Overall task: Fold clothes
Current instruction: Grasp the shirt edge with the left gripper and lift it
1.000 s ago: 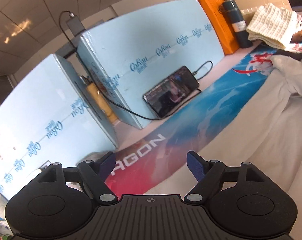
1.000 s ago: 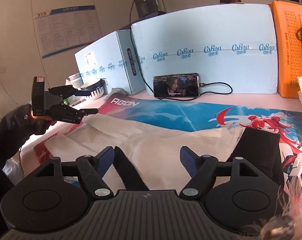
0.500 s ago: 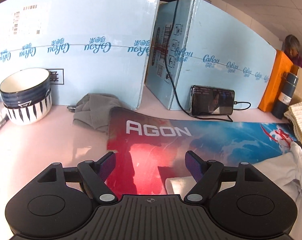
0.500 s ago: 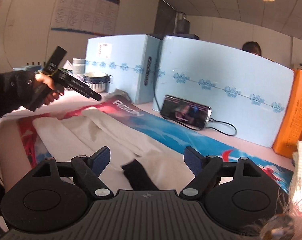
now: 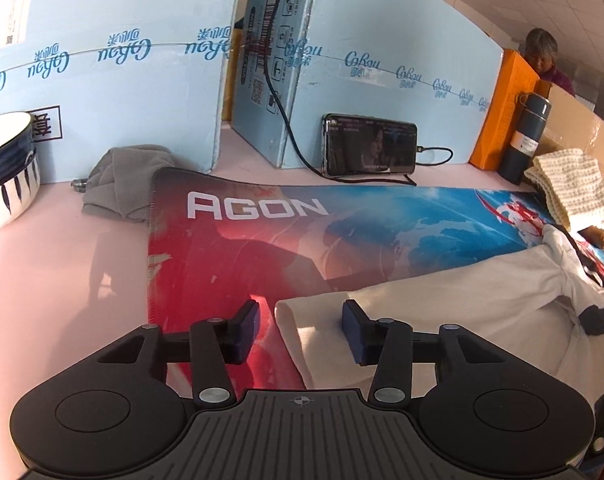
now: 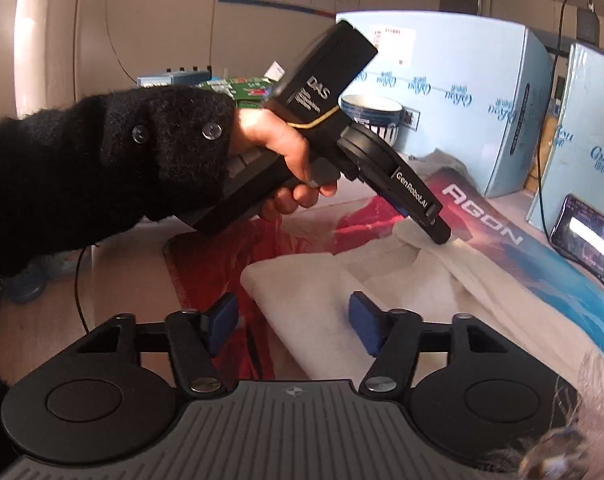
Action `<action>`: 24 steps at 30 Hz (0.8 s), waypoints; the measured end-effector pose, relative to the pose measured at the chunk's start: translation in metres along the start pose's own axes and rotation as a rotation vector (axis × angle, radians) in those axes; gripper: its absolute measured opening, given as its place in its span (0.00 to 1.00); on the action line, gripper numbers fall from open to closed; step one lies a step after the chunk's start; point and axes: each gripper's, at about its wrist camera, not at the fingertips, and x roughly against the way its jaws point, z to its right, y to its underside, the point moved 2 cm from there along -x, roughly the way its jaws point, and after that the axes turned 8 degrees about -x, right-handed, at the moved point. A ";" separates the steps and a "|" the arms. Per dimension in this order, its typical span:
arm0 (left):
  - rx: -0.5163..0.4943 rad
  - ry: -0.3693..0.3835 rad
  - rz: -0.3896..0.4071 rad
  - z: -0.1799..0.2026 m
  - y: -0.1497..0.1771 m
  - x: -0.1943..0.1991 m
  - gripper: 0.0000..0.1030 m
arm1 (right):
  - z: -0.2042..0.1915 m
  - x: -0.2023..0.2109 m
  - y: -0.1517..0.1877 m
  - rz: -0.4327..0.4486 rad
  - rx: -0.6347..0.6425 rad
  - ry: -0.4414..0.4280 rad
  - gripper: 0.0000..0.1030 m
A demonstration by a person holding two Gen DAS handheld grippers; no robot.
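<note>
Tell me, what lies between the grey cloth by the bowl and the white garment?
In the left wrist view, only the AGON desk mat lies between the grey cloth and the white garment; that red stretch is bare.

Light: bright, even daylight; glare at the far left of the right wrist view.
Shadows: soft on the table.
Distortion: strong fisheye bending at the edges.
Blur: slight on the phone screen.

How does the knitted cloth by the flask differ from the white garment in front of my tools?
The knitted cloth is folded in a stack; the white garment lies spread out. The knitted cloth looks bumpy, the white garment smooth. The knitted cloth sits beside the flask; the white garment's corner lies at the open left tool. Both are pale.
</note>
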 end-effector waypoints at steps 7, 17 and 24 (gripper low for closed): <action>-0.053 -0.010 0.031 0.021 -0.013 0.007 0.04 | 0.026 0.024 -0.004 0.126 -0.166 0.059 0.11; -0.141 -0.046 0.250 0.131 -0.130 0.030 0.01 | 0.082 0.151 0.014 0.553 -0.407 0.143 0.11; -0.324 0.006 0.231 0.257 -0.179 -0.010 0.01 | 0.122 0.240 0.062 0.757 -0.545 0.275 0.11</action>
